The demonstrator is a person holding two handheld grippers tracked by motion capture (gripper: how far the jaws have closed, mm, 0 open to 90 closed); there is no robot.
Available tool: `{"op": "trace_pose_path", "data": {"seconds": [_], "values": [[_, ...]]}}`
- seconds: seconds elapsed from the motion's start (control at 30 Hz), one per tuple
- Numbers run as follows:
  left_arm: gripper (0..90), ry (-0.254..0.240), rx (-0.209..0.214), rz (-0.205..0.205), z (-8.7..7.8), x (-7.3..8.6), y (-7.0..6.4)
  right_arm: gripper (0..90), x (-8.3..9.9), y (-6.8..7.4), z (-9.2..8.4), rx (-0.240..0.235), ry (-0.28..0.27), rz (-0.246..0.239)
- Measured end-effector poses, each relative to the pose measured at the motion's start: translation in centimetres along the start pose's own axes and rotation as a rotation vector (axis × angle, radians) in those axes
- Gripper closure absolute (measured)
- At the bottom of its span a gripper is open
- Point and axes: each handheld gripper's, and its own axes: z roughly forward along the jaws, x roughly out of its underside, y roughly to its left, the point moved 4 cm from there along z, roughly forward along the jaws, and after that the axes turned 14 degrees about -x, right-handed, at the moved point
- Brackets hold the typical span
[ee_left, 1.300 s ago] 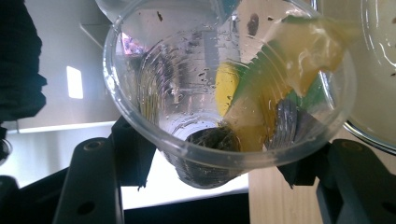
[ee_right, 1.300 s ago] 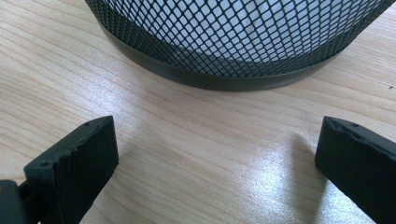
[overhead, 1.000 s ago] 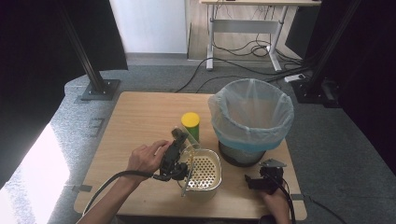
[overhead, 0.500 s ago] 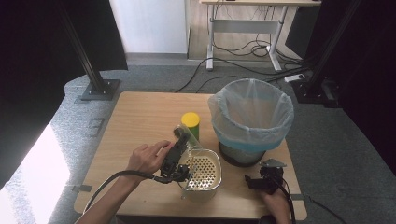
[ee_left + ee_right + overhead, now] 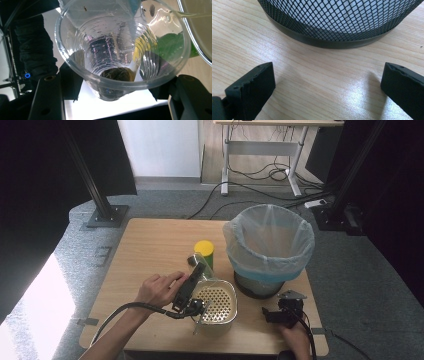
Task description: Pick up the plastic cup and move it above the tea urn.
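The left gripper [image 5: 196, 270] clamps a clear plastic cup [image 5: 197, 260], jaws pressed on its ribbed sides. The cup is tipped on its side above the table [image 5: 150, 245], its mouth toward the near end, right at the far rim of the metal strainer [image 5: 216, 303]. In the left gripper view the cup [image 5: 120, 50] faces the camera mouth-first, wet inside, with a dark clump [image 5: 117, 74] sitting at its bottom and the strainer's rim [image 5: 197, 37] at upper right. Just beyond the cup stands a green can with a yellow lid [image 5: 204, 251].

The strainer sits on the table near the front edge, its perforated floor showing.

Over on the right, the right gripper [image 5: 281, 311] rests low on the table by the near edge, jaws spread wide with nothing between them. In the right gripper view bare wood lies between the jaws, and the black mesh base of the bin [image 5: 337, 22] stands just ahead. The bin [image 5: 269, 245], lined with a pale blue bag, stands just right of the strainer.
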Motion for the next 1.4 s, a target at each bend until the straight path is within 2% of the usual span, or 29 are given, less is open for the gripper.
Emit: {"op": "trace_pose_path", "data": {"seconds": [0.17,0.37,0.47,0.57,0.77,0.8,0.83,0.9,0.97,1.0,1.03,1.07,1.1,1.13,1.17,1.2,1.23,1.27,1.3,1.33,1.37,1.4], "values": [[37.1,-0.017,-0.033,0.024,0.0,-0.12,0.12,0.0,0.0,0.0,0.0,0.0,0.0,0.0],[36.8,-0.026,-0.064,0.084,-0.01,-0.1,0.05,0.0,0.0,0.0,0.0,0.0,0.0,0.0],[36.8,-0.058,-0.098,0.116,-0.06,-0.1,-0.03,0.0,0.0,0.0,0.0,0.0,0.0,0.0],[36.8,-0.07,-0.111,0.136,-0.16,-0.18,0.01,0.0,0.0,0.0,0.0,0.0,0.0,0.0],[36.9,-0.069,-0.118,0.163,-0.08,-0.08,-0.27,0.0,0.0,0.0,0.0,0.0,0.0,0.0],[37.1,-0.067,-0.146,0.172,-0.08,-0.03,-0.34,0.0,0.0,0.0,0.0,0.0,0.0,0.0],[37.1,-0.067,-0.146,0.172,-0.08,-0.03,-0.34,0.0,0.0,0.0,0.0,0.0,0.0,0.0],[37.3,-0.053,-0.168,0.2,-0.06,0.0,-0.39,0.0,0.0,0.0,0.0,0.0,0.0,0.0],[37.2,-0.049,-0.165,0.209,0.02,0.02,-0.55,0.0,0.0,0.0,0.0,0.0,0.0,0.0],[37.2,-0.047,-0.19,0.231,-0.07,-0.05,-0.56,0.0,0.0,0.0,0.0,0.0,0.0,0.0],[37.3,-0.059,-0.19,0.213,-0.12,-0.08,-0.57,0.0,0.0,0.0,0.0,0.0,0.0,0.0],[37.3,-0.054,-0.16,0.207,-0.1,-0.1,-0.59,0.0,0.0,0.0,0.0,0.0,0.0,0.0],[37.3,-0.052,-0.182,0.22,-0.16,-0.12,-0.58,0.0,0.0,0.0,0.0,0.0,0.0,0.0],[37.4,-0.059,-0.18,0.211,-0.15,-0.13,-0.6,0.0,0.0,0.0,0.0,0.0,0.0,0.0],[37.4,-0.044,-0.173,0.233,-0.19,-0.16,-0.55,0.0,0.0,0.0,0.0,0.0,0.0,0.0],[37.4,-0.052,-0.2,0.227,-0.25,-0.2,-0.47,0.0,0.0,0.0,0.0,0.0,0.0,0.0],[37.5,-0.055,-0.167,0.201,-0.21,-0.18,-0.4,0.0,0.0,0.0,0.0,0.0,0.0,0.0],[37.5,-0.046,-0.183,0.222,-0.22,-0.17,-0.35,0.0,0.0,0.0,0.0,0.0,0.0,0.0],[37.7,-0.051,-0.199,0.215,-0.19,-0.11,-0.33,0.0,0.0,0.0,0.0,0.0,0.0,0.0],[37.7,-0.034,-0.189,0.232,-0.19,-0.07,-0.26,0.0,0.0,0.0,0.0,0.0,0.0,0.0],[37.9,-0.039,-0.23,0.234,-0.3,-0.1,-0.14,0.0,0.0,0.0,0.0,0.0,0.0,0.0],[38.1,-0.051,-0.201,0.192,-0.28,-0.1,-0.11,0.0,0.0,0.0,0.0,0.0,0.0,0.0]]}}
